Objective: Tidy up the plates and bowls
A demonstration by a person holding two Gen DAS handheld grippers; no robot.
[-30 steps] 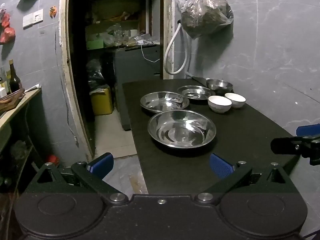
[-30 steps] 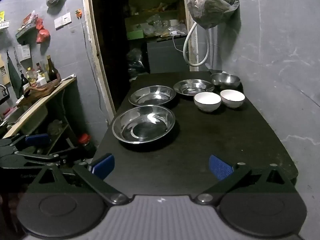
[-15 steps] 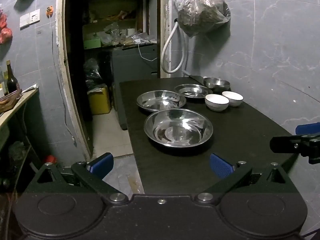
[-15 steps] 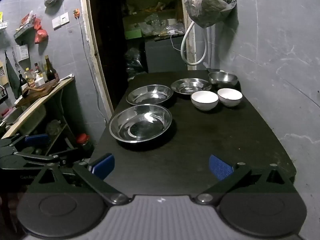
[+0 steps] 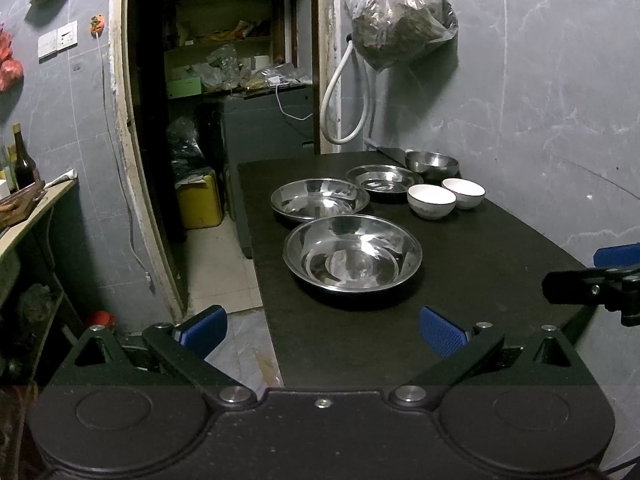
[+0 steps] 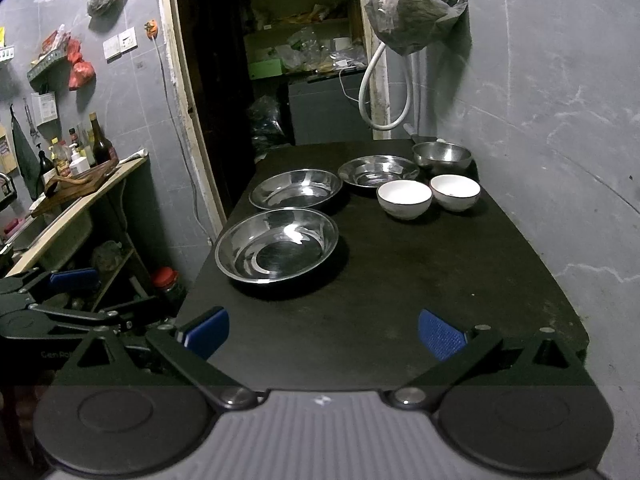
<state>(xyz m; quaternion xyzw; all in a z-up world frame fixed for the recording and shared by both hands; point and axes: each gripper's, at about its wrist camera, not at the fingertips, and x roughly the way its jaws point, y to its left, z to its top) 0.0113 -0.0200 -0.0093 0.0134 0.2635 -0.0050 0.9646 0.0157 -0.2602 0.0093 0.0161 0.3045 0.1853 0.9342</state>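
Note:
On the black table (image 5: 480, 264) (image 6: 440, 264) stand a large steel plate (image 5: 353, 253) (image 6: 277, 245) nearest me, a second steel plate (image 5: 319, 198) (image 6: 296, 189) behind it, and a smaller steel plate (image 5: 383, 178) (image 6: 377, 171) farther back. A steel bowl (image 5: 431, 162) (image 6: 441, 156) sits at the far right, with two white bowls (image 5: 431, 199) (image 5: 464, 192) (image 6: 404, 197) (image 6: 454, 191) in front of it. My left gripper (image 5: 323, 330) is open and empty at the table's near left edge. My right gripper (image 6: 324, 334) is open and empty over the near edge.
A grey wall (image 6: 560, 120) runs along the table's right side, with a hanging plastic bag (image 5: 404, 24) and a white hose (image 5: 340, 100). A doorway (image 5: 224, 100) opens behind. A wooden shelf with bottles (image 6: 76, 176) stands at the left. The floor (image 5: 224, 264) lies left of the table.
Both grippers have drifted slightly; the dishes shift a little in both views. Both stay open and empty. Nothing on the table has moved.

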